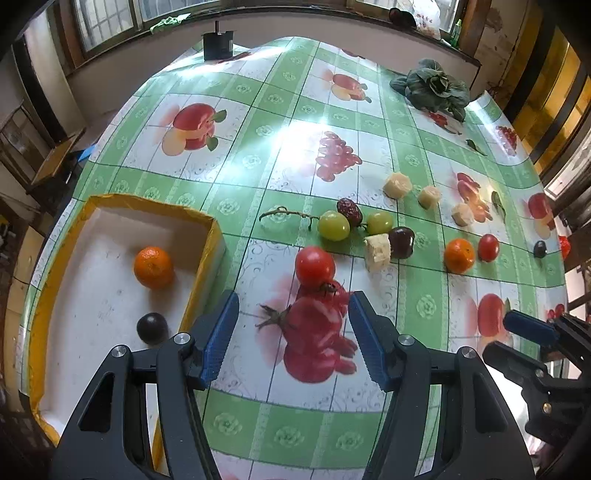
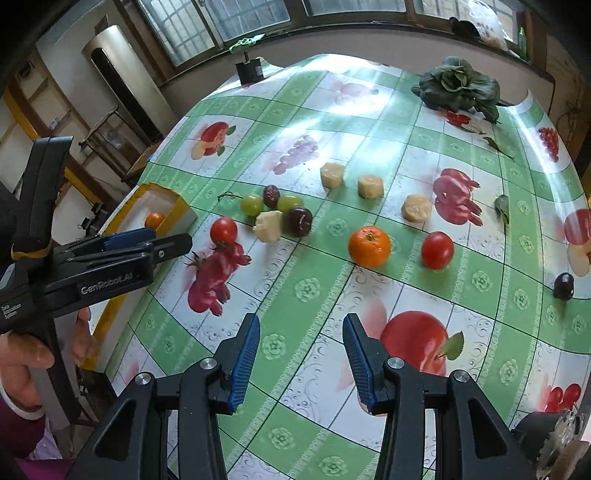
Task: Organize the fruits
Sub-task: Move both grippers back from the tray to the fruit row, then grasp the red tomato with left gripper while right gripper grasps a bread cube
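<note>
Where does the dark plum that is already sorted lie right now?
In the left wrist view the dark plum lies inside the yellow-rimmed tray at the table's left, just nearer the camera than the orange.

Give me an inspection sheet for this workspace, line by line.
Surface: table under a green checked, fruit-print cloth.
Job's things: yellow-rimmed tray holds a tangerine and a dark fruit. Loose on the cloth: tomato, two green grapes, red date, dark cherry, second tangerine, second tomato, pale cut chunks.
Clutter: leafy greens, small black box.
Grippers: left hand-held gripper open, empty; right hand-held gripper open, empty.
Cables: nothing seen.
Surroundings: windows, tall cylindrical appliance.
</note>
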Demonstrator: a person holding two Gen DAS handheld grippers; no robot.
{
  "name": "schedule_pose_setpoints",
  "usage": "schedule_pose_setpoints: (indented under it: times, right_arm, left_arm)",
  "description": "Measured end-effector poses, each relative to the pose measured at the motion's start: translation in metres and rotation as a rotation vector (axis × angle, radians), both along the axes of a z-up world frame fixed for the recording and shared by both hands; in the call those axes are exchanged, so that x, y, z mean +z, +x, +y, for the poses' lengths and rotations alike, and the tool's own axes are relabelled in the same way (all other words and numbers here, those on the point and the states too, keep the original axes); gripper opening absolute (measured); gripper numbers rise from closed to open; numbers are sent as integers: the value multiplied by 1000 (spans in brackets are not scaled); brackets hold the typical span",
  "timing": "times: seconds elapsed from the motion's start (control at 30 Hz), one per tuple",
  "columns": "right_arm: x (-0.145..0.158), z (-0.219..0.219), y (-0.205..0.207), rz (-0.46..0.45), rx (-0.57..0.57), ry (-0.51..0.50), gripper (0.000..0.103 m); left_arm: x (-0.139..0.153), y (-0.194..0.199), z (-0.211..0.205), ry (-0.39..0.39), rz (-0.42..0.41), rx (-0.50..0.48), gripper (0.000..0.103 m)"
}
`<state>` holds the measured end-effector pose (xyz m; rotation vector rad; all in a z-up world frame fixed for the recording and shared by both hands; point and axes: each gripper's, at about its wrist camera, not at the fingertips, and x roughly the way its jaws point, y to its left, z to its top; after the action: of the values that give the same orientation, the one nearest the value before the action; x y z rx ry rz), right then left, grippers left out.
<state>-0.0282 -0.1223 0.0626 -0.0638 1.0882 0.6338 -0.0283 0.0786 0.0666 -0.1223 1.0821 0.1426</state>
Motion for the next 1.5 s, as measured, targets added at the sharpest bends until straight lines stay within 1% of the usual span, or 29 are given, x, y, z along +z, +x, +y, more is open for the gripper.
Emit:
schedule_pose_setpoints:
  times: [0.1, 0.33, 0.47, 0.63, 0.67, 0.7, 0.73, 0.87, 1.0, 1.07, 1.27, 1.4, 1.47, 1.5]
  right_arm:
    - [-3, 0, 4, 12, 0, -3, 45]
    - [-8, 1, 8, 24, 7, 5, 45]
    - [-9, 3, 13, 28, 9, 11, 45]
    - [-12, 8, 19, 44, 14, 17, 45]
    - [-12, 10, 20, 47, 18, 20, 45]
    - [-12, 12, 21, 49, 23, 23, 45]
    - [-13, 14, 22, 52, 30, 28, 45]
    - [-16, 24, 25, 57, 45, 35, 45]
    - [-19, 32, 34, 67, 28, 55, 45]
    - [-21, 38, 40, 73, 21, 69, 45]
    - [-30, 68, 54, 80, 12, 67, 44]
    - [-38, 87, 64, 67, -12, 53, 44]
    - [-40, 94, 68, 67, -17, 69, 41]
    - [-40, 98, 70, 60, -19, 55, 39]
  left_arm:
    - [-6, 6, 2, -10, 10, 10, 62]
    - [-20, 20, 12, -78, 28, 19, 62]
    - [-24, 29, 9, -97, 27, -3, 62]
    - [-35, 41, 5, -99, 43, -26, 61]
    - [-38, 43, 6, -113, 50, -26, 54]
    - [-41, 45, 7, -125, 57, -27, 37]
    - [-46, 47, 8, -139, 74, -33, 32]
    - [-46, 45, 8, -131, 68, -48, 31]
    - [-36, 37, 9, -139, 66, -51, 31]
    - [-23, 29, 11, -121, 50, -49, 31]
    - [12, 6, 34, -112, 1, -14, 31]
    - [21, -8, 57, -99, 0, 13, 31]
    - [22, -16, 69, -87, 2, 37, 31]
    - [21, -19, 75, -86, 7, 45, 31]
